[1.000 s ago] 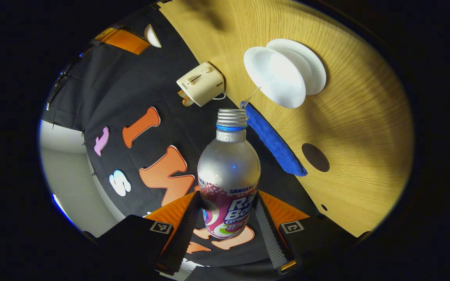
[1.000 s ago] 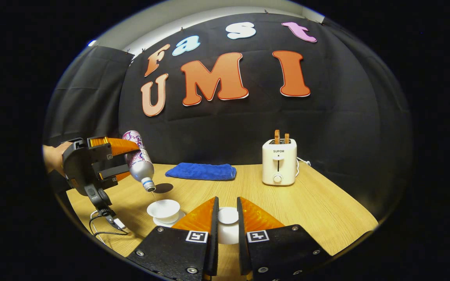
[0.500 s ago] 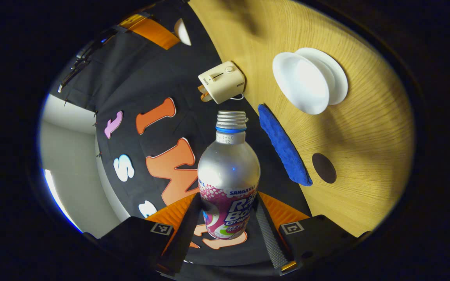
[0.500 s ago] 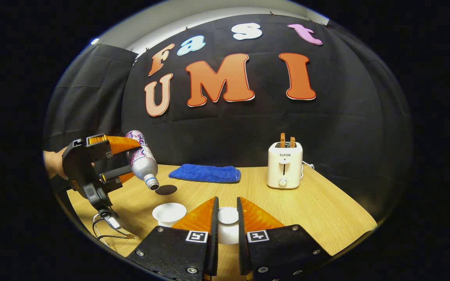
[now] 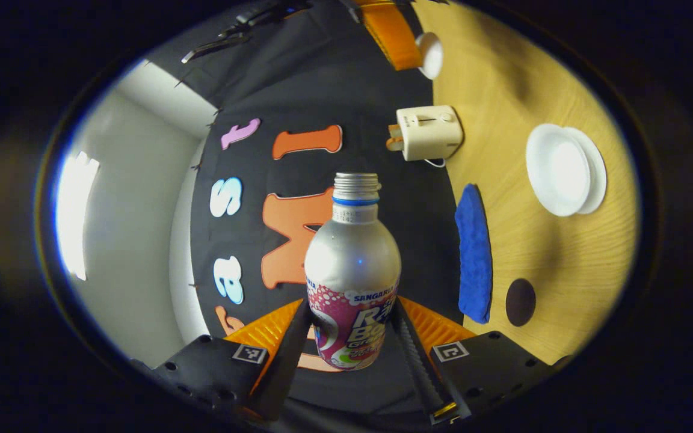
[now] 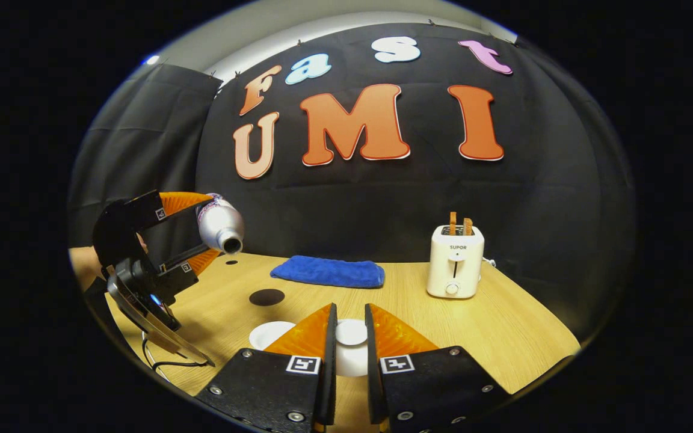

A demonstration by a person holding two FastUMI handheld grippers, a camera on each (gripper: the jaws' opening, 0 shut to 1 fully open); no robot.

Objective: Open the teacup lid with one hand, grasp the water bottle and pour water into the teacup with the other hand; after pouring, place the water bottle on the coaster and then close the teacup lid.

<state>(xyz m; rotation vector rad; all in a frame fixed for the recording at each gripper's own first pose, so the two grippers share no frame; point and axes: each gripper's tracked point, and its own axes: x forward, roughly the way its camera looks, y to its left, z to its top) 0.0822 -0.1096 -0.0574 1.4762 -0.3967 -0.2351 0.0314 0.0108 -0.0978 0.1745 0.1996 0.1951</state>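
Jaws clamping, the left gripper (image 5: pixel 351 337) is holding the water bottle (image 5: pixel 352 282) while the right gripper (image 6: pixel 349 337) is pinching the teacup lid (image 6: pixel 351 332), whose knob the right gripper view is showing up close.

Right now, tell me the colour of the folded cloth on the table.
Blue. The cloth shows best in the right gripper view, lying flat near the back wall.

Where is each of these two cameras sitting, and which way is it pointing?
Left gripper view: rides on the left gripper, looking along the sideways-held water bottle toward the wall, with the table on the right.
Right gripper view: rides on the right gripper, looking level across the table past the teacup lid; a hand holds the left gripper.
Shared: bottle, teacup, blue cloth, toaster, coaster.
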